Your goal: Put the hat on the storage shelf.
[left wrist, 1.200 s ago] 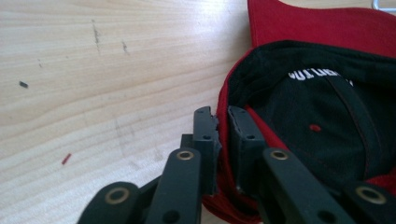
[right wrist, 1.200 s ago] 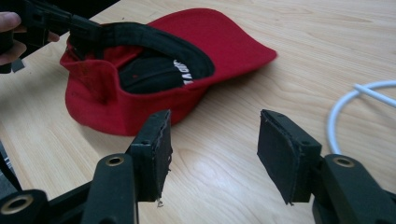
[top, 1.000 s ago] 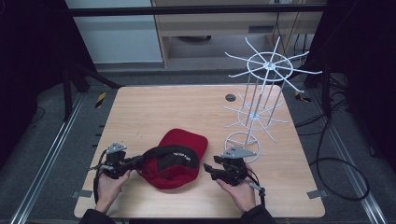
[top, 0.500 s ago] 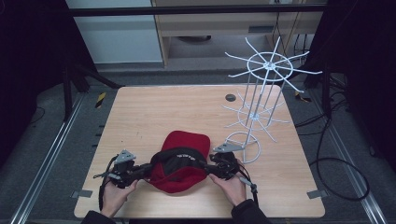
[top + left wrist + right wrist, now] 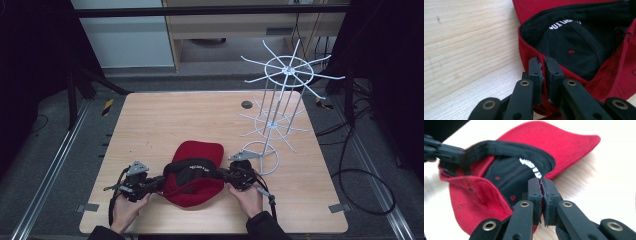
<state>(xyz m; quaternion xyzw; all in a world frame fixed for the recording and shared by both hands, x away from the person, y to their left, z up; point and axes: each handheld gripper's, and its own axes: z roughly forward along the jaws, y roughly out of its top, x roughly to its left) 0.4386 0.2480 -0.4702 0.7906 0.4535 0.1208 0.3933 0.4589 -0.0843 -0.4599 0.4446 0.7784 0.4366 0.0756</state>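
1. Both hands have come in closer to the red cap (image 5: 194,172) since a second ago, and the right tongs (image 5: 226,175) have just been closing on its rim.
2. Now the right tongs pinch the cap's edge on their side, jaws tight together with red cloth between them.
3. Across from them, the left tongs (image 5: 159,182) grip the other side of the rim, pinched on the red edge too.
4. So the cap sits upside down between the two tongs, on the tabletop (image 5: 165,120), its brim pointing away from the person.
5. One grip is thin, so the cloth could slip out if a hand pulls too hard or too fast.
6. The white wire rack (image 5: 280,107) stands just past the right tongs, so a wide swing could bump it.
7. Each hand lies low and flat, and the tongs point inward at each other.
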